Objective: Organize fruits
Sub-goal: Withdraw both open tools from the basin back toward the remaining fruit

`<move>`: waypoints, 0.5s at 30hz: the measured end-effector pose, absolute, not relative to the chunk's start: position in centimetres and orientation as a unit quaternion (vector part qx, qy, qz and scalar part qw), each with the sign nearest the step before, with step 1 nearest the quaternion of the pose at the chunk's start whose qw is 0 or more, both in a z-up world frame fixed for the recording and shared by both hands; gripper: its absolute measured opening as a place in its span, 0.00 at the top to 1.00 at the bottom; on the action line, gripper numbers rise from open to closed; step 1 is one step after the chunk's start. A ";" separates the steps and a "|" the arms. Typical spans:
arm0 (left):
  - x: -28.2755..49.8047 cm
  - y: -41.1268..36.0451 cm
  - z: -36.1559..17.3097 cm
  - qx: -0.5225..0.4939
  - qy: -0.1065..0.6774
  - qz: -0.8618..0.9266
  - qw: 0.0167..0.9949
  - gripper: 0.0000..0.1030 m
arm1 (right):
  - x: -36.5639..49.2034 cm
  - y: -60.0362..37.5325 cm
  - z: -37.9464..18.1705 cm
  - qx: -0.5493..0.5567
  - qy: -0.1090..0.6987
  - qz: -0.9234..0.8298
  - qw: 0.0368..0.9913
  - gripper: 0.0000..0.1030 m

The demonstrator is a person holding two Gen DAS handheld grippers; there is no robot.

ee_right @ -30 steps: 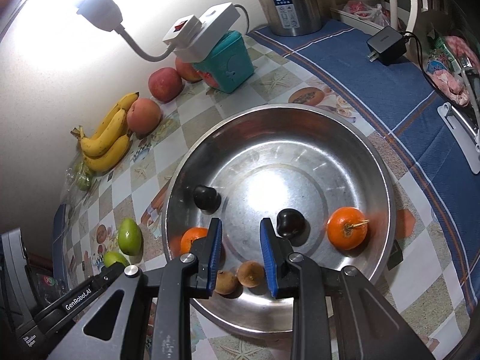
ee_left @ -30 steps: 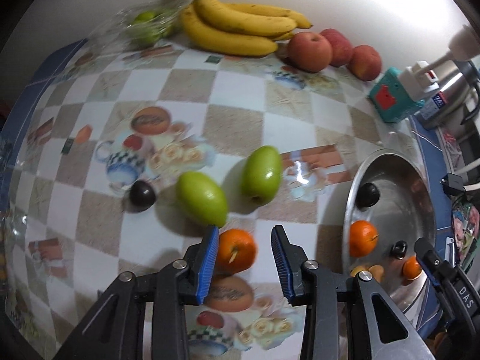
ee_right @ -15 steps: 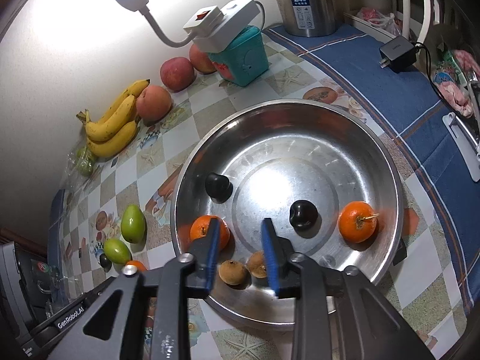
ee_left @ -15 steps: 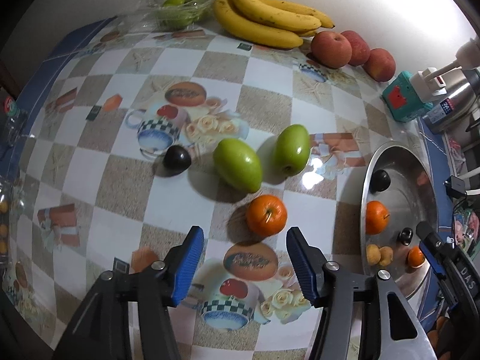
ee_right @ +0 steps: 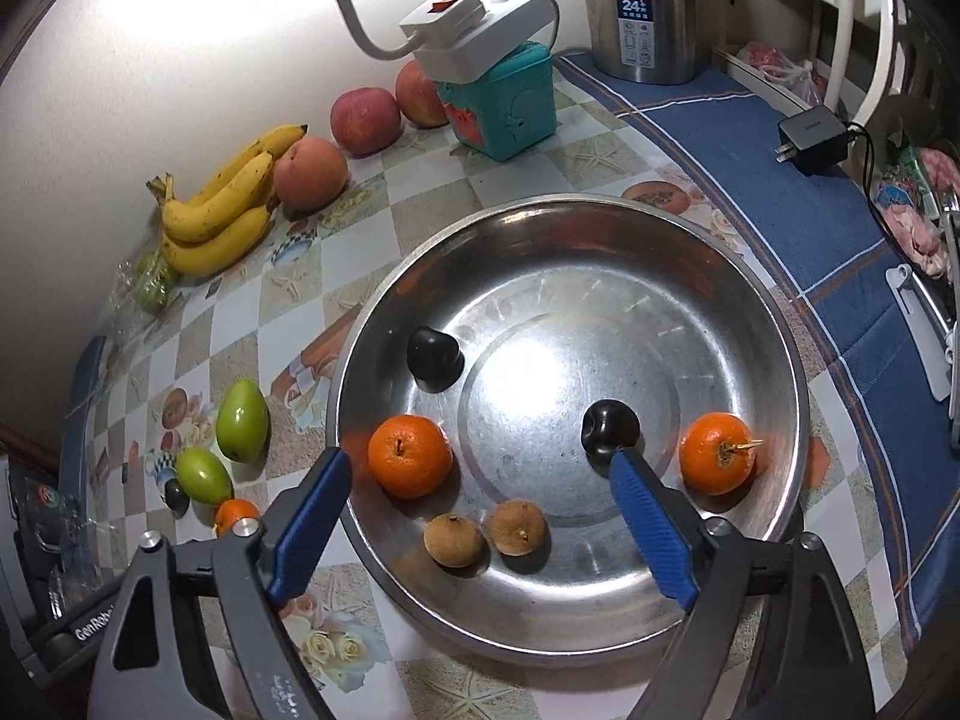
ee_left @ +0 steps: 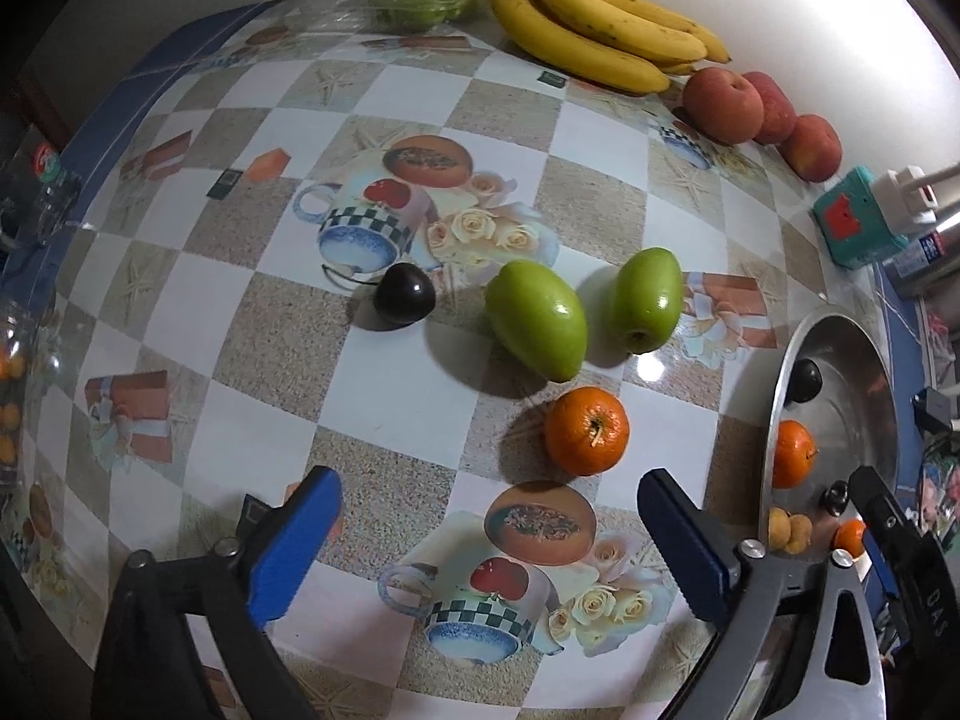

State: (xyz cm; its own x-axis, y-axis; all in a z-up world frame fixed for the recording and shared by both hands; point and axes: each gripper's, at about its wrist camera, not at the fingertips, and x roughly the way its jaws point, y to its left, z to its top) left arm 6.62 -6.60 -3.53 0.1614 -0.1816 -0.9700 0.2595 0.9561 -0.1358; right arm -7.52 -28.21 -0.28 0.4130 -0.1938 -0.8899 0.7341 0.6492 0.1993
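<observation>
Both tongs have spread since a second ago and their jaws are opening wider now, nothing between either pair. Left tongs (ee_left: 489, 534) were straddling the orange (ee_left: 587, 431) on the table (ee_left: 390, 396); now they've backed off and it sits free just beyond the tips, next to two green fruits (ee_left: 535, 318) and a dark plum (ee_left: 404, 302). Right tongs (ee_right: 480, 510) hang over the near side of the steel bowl (ee_right: 774, 360), which holds two oranges (ee_right: 410, 455), two dark plums (ee_right: 611, 433) and two small brown fruits (ee_right: 454, 539). Bananas (ee_left: 591, 30) and peaches (ee_left: 723, 99) lie against the wall, well apart.

Handling guess: the orange is light, round, firm with slightly soft peel, likely to roll on the glossy cloth. Grip across its widest part, stem up, moderate squeeze. Green fruits look smooth and slippery, so take them across the short axis.
</observation>
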 end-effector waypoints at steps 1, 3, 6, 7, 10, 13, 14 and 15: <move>6.7 -6.4 -3.7 0.026 0.633 -0.141 0.761 0.00 | -7.4 -28.1 -0.3 0.294 0.455 -0.295 0.787 0.14; 6.8 -6.1 -3.8 0.020 0.635 -0.133 0.761 0.00 | -7.4 -28.0 -0.3 0.294 0.454 -0.293 0.789 0.13; 6.9 -5.6 -3.9 0.014 0.633 -0.122 0.764 0.00 | -7.3 -27.9 -0.3 0.291 0.454 -0.290 0.791 0.04; 7.0 -5.5 -3.8 0.012 0.632 -0.120 0.765 0.00 | -7.2 -27.8 -0.3 0.288 0.454 -0.291 0.791 0.03; 7.1 -5.0 -3.6 0.005 0.627 -0.117 0.770 0.00 | -7.1 -27.7 -0.4 0.281 0.457 -0.292 0.792 0.03; 7.2 -4.8 -3.3 0.006 0.619 -0.115 0.777 0.00 | -7.0 -27.6 -0.4 0.275 0.456 -0.295 0.793 0.03; 7.2 -4.8 -3.2 0.009 0.616 -0.113 0.780 0.00 | -6.9 -27.5 -0.3 0.273 0.456 -0.296 0.794 0.03; 7.2 -4.8 -3.2 0.012 0.612 -0.112 0.783 0.00 | -6.9 -27.5 -0.3 0.271 0.455 -0.296 0.795 0.03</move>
